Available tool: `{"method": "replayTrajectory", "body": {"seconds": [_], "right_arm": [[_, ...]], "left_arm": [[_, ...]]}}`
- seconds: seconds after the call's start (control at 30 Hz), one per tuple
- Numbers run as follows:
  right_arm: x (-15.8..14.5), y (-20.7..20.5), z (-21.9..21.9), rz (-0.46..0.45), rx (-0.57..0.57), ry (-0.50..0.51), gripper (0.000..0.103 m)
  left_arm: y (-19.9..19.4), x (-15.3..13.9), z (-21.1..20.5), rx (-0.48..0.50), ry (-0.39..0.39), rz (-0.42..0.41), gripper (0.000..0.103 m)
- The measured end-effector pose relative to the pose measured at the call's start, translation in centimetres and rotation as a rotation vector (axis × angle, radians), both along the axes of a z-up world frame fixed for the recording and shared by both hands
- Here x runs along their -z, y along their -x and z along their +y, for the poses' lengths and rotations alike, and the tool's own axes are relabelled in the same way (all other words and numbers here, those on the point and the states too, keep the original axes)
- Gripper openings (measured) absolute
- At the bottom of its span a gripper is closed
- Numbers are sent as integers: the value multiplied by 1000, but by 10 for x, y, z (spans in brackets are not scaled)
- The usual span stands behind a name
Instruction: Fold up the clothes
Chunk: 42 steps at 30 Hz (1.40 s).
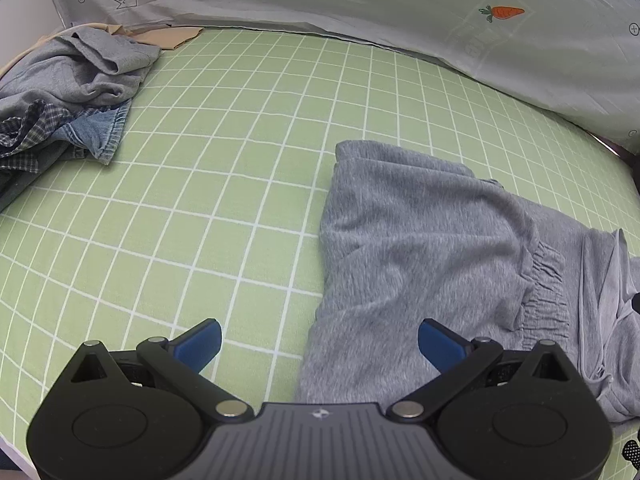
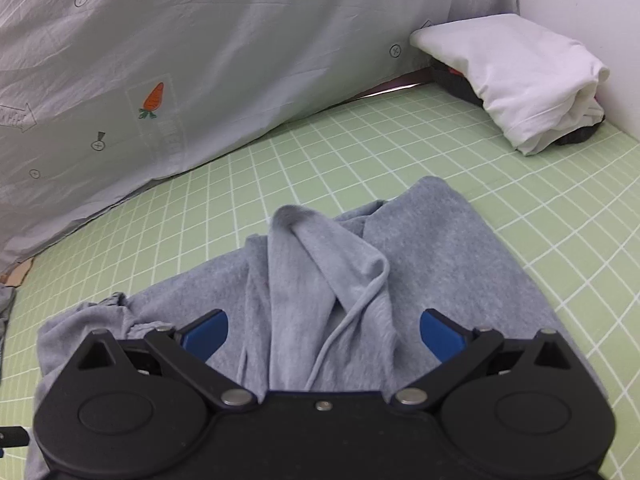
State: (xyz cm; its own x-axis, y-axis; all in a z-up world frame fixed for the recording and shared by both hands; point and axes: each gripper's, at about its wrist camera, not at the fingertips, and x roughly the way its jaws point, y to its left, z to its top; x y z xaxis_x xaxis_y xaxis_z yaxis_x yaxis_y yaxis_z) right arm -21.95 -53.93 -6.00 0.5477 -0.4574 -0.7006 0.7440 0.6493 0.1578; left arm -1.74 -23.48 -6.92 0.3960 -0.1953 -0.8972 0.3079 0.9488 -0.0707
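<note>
A grey sweat garment [image 1: 424, 248] with an elastic band lies on the green checked sheet [image 1: 224, 184], right of centre in the left wrist view. My left gripper [image 1: 320, 346] is open and empty, hovering over the garment's left edge. In the right wrist view the same grey garment [image 2: 424, 256] lies bunched, with a raised fold and a drawstring [image 2: 352, 312]. My right gripper [image 2: 324, 334] is open and empty just above it, jaws wide on either side of the fold.
A pile of unfolded clothes [image 1: 68, 92], grey, denim and plaid, lies at the far left. A grey printed duvet [image 1: 400, 20] runs along the back. A folded white cloth [image 2: 516, 76] over dark items sits in the far right corner by the wall.
</note>
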Motion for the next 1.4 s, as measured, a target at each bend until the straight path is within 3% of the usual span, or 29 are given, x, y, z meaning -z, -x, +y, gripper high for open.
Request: {"method": "replayTrajectory", "body": {"seconds": [0.07,0.13,0.23,0.3,0.4,0.63,0.67,0.7,0.77,0.9,1.0,1.1,1.17,1.2,1.23,1.27,1.3,1.4], "right_arm": [[-2,-4,-1,60,67,44,100],[-5,-8,1,98,96,87,82],[-8,-14,7,116,75,136,64],[-4,-18,12,135,44,138,58],[7,-23,9,154,25,76,32],[21,-34,4,164,2,21,26],[22,-35,3,170,-3,20,19],[22,-36,2,171,-9,22,1],[17,-36,7,157,-46,36,2],[-6,-35,34,89,-206,95,2],[-7,-43,62,97,-368,89,2],[11,-52,64,167,-416,15,3],[11,-50,59,154,-388,-13,5],[6,-47,57,133,-364,-2,17],[0,-44,55,112,-341,12,38],[-6,-41,53,94,-314,37,45],[-9,-39,51,90,-290,57,49],[-13,-36,43,108,-217,94,49]], "left_arm": [[-7,4,-3,17,-7,7,103],[-9,7,-3,32,-12,16,103],[-13,12,-1,42,-16,34,103],[-16,17,1,37,-16,52,103],[-20,22,5,29,-15,72,103],[-23,24,9,14,-2,79,103],[-23,24,10,12,-1,81,103],[-22,24,10,9,-1,81,103],[-22,24,10,6,-1,82,103],[-22,24,10,4,3,83,103],[-22,24,9,11,4,86,103],[-20,25,8,24,2,88,103],[-20,24,9,22,3,85,103],[-20,24,10,17,5,84,103],[-21,24,11,11,7,85,103],[-23,24,12,3,10,88,103],[-24,25,13,-3,11,92,103],[-26,28,12,-4,10,103,103]]}}
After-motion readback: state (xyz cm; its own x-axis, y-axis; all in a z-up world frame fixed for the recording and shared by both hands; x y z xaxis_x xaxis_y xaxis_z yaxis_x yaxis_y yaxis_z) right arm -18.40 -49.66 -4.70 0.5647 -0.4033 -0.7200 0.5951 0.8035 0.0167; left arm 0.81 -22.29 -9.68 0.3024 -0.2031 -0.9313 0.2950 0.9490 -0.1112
